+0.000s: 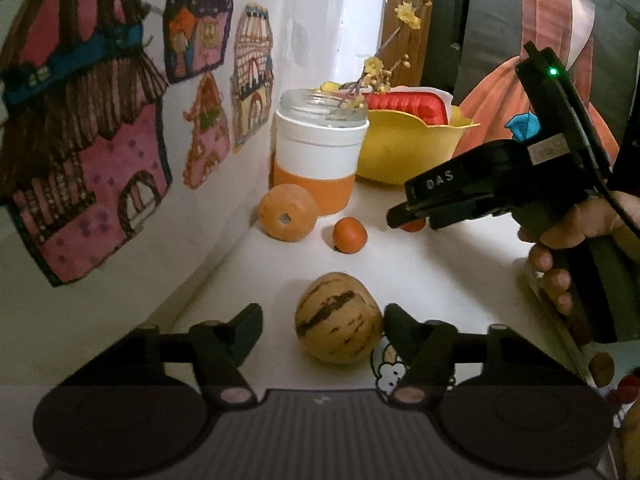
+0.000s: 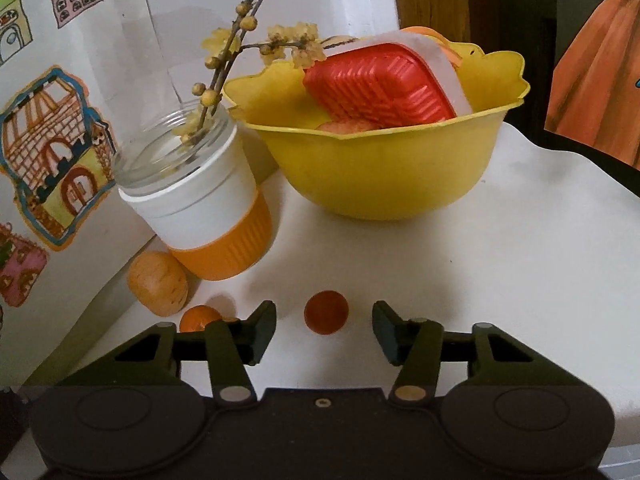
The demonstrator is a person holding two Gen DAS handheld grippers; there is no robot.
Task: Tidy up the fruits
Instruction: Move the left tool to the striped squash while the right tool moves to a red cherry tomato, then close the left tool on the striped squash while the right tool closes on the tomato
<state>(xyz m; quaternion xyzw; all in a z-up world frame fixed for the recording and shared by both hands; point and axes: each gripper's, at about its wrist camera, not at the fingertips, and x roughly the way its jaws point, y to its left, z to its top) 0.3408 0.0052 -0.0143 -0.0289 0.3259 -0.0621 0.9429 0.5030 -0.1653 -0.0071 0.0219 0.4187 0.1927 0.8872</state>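
- On the wall (image 1: 352, 32) at your 9 o'clock, hand-drawn paper houses (image 1: 88, 184) are stuck up; none carries writing you can read.
- Your left gripper (image 1: 322, 322) is spread wide. The striped tan melon-like fruit (image 1: 338, 317) sits on the white table (image 1: 440, 280) between its fingers, touching or nearly touching the right finger and clear of the left.
- At its 11 o'clock, a pale orange fruit (image 1: 287, 212) with a small square mark on its face rests just beside the glass jar (image 1: 318, 152), which wears a white and orange sleeve and holds a twig of yellow blossoms (image 1: 376, 68).
- At 12 o'clock a small orange tangerine (image 1: 349, 235) lies apart from both.
- Behind the jar, the yellow bowl (image 1: 408, 148) holds a red ribbed container (image 1: 408, 108) with a white rim.
- Your right gripper (image 2: 324, 330) is also spread, holding nothing. A small red-orange round fruit (image 2: 326, 312) lies on the table between its fingertips, touching neither.
- In the left wrist view, the right gripper's body reads "DAS" in raised letters; a small pale label further up is too blurred to read, and a green light glows near the top.
- Your hand (image 1: 576, 248) wraps the handle at 3 o'clock.
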